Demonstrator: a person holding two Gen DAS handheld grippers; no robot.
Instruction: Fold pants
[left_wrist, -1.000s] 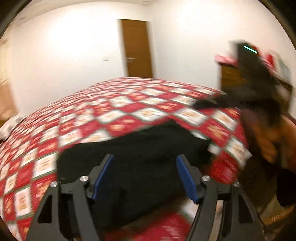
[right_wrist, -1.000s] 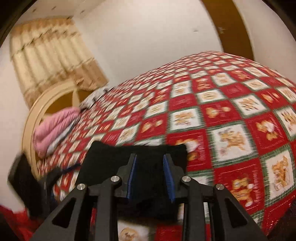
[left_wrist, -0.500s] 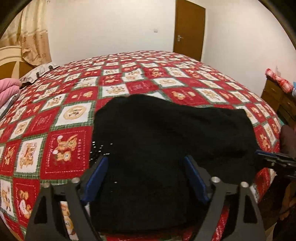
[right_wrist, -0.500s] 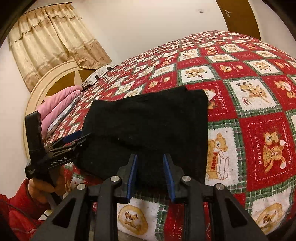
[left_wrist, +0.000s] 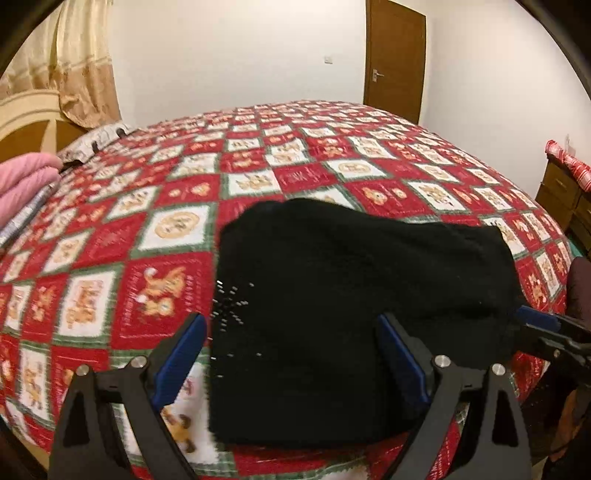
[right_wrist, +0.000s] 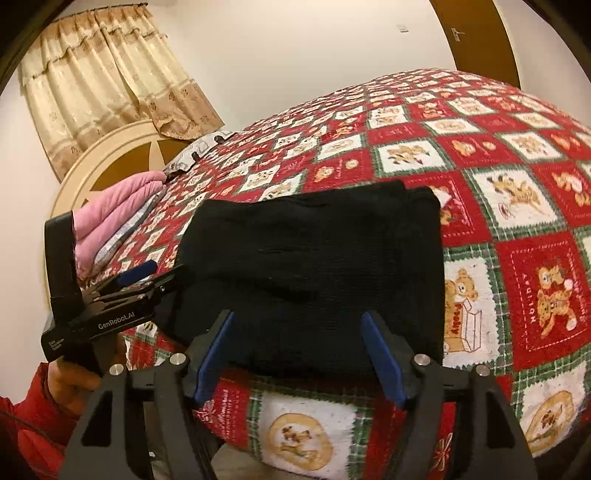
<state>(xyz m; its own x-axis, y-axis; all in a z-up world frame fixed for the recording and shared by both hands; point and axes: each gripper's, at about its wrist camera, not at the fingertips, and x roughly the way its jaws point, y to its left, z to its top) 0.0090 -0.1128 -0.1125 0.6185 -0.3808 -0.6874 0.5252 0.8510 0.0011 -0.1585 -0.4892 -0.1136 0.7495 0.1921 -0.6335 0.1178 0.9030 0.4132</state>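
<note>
While the black pants (left_wrist: 354, 302) are lying folded at lower centre of the frame on the quilt (left_wrist: 295, 173), near its front edge, I am holding both tools off the cloth. My left gripper (left_wrist: 291, 354) is standing wide apart. My right gripper (right_wrist: 299, 350) has just been opening, gripping nothing. Pink bedding (right_wrist: 118, 214) is resting upper left.

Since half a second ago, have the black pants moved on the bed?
No. The black pants keep their far right corner beside the same bear square of the quilt; only the right claw has just opened.
</note>
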